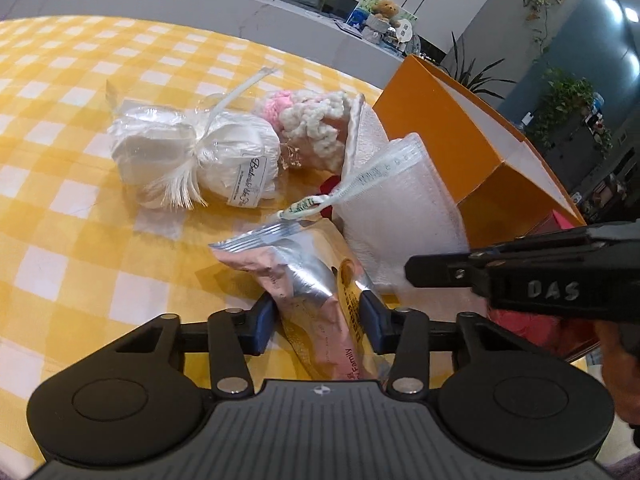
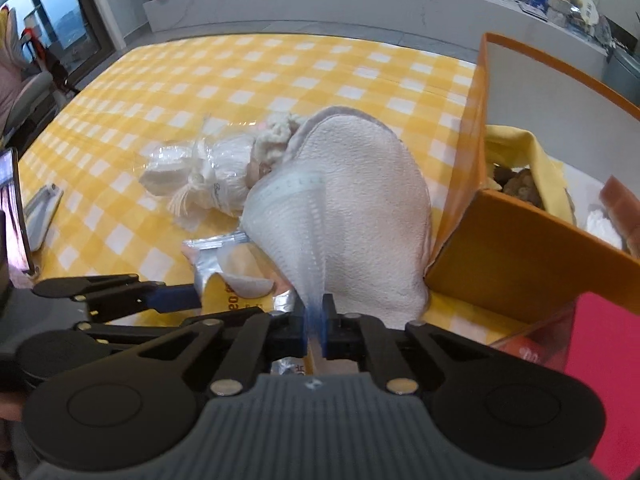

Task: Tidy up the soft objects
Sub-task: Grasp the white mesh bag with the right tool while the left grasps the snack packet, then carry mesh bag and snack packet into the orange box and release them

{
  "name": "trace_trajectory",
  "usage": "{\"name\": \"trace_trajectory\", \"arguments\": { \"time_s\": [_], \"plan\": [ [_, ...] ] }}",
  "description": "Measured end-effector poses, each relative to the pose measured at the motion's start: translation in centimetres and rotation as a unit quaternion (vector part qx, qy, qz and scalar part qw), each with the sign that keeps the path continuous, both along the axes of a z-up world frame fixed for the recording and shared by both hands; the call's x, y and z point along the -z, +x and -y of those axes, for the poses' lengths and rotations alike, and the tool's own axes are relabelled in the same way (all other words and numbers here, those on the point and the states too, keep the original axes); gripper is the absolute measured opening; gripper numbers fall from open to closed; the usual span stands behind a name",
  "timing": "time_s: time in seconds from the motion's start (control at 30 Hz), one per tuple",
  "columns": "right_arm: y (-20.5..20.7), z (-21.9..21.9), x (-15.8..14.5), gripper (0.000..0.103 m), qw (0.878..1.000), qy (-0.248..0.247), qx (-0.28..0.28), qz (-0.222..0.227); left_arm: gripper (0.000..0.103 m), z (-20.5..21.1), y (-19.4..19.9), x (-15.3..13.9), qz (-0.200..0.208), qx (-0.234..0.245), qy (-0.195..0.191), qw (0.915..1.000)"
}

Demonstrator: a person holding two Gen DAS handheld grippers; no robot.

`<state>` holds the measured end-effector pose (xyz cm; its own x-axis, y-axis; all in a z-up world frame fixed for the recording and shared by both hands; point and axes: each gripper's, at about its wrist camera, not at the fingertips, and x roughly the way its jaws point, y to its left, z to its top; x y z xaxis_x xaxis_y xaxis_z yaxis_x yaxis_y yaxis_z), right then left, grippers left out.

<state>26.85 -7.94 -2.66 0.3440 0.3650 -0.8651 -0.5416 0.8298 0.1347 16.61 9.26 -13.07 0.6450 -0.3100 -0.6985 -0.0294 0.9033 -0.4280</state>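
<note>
The left gripper (image 1: 318, 316) was clamped on a pink-and-silver foil packet (image 1: 316, 280) just above the yellow checked tablecloth (image 1: 80, 200). The right gripper (image 2: 316, 330) pinched the edge of a white padded cloth (image 2: 360, 208), which draped to the right against the orange box (image 2: 516, 256). Farther left on the cloth lay a wrapped white bundle (image 1: 192, 152), touching a fluffy pink-and-cream knit (image 1: 312, 124) behind the padded cloth.

Black grippers (image 1: 318, 316), blue pads (image 2: 329, 320), silver screws, "DAS" mark; maybe skin.
</note>
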Motion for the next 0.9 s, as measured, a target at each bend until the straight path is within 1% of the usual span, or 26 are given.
{"name": "trace_trajectory", "arguments": {
  "time_s": [0.1,0.2,0.37,0.43,0.53,0.7,0.9],
  "plan": [
    [-0.4,0.4,-0.8,0.003,1.0,0.005,0.004,0.007,0.037,-0.1,-0.3,-0.3,0.009,-0.002,-0.001,1.0],
    [-1.1,0.6,-1.9,0.003,1.0,0.012,0.002,0.017,0.033,0.0,-0.7,-0.7,0.018,-0.003,0.008,0.9998],
    [-2.3,1.0,-3.9,0.001,0.999,0.026,0.003,0.038,0.032,0.0,-1.7,-1.8,0.043,-0.007,0.03,0.9986],
    [-2.9,1.1,-4.7,0.0,0.998,0.031,0.003,0.047,0.031,-0.1,-2.5,-2.6,0.059,-0.013,0.035,0.9976],
    [-3.8,1.5,-6.0,0.0,0.997,0.039,0.001,0.061,0.031,-0.3,-3.7,-3.8,0.077,-0.026,0.051,0.9954],
    [-4.7,2.0,-7.8,0.0,0.995,0.05,-0.001,0.084,0.031,-0.8,-5.5,-6.4,0.107,-0.057,0.055,0.9911],
    [-5.2,3.4,-10.1,0.0,0.993,0.057,0.009,0.107,0.031,-0.3,-6.0,-10.7,0.154,-0.049,0.049,0.9857]
  ]
}}
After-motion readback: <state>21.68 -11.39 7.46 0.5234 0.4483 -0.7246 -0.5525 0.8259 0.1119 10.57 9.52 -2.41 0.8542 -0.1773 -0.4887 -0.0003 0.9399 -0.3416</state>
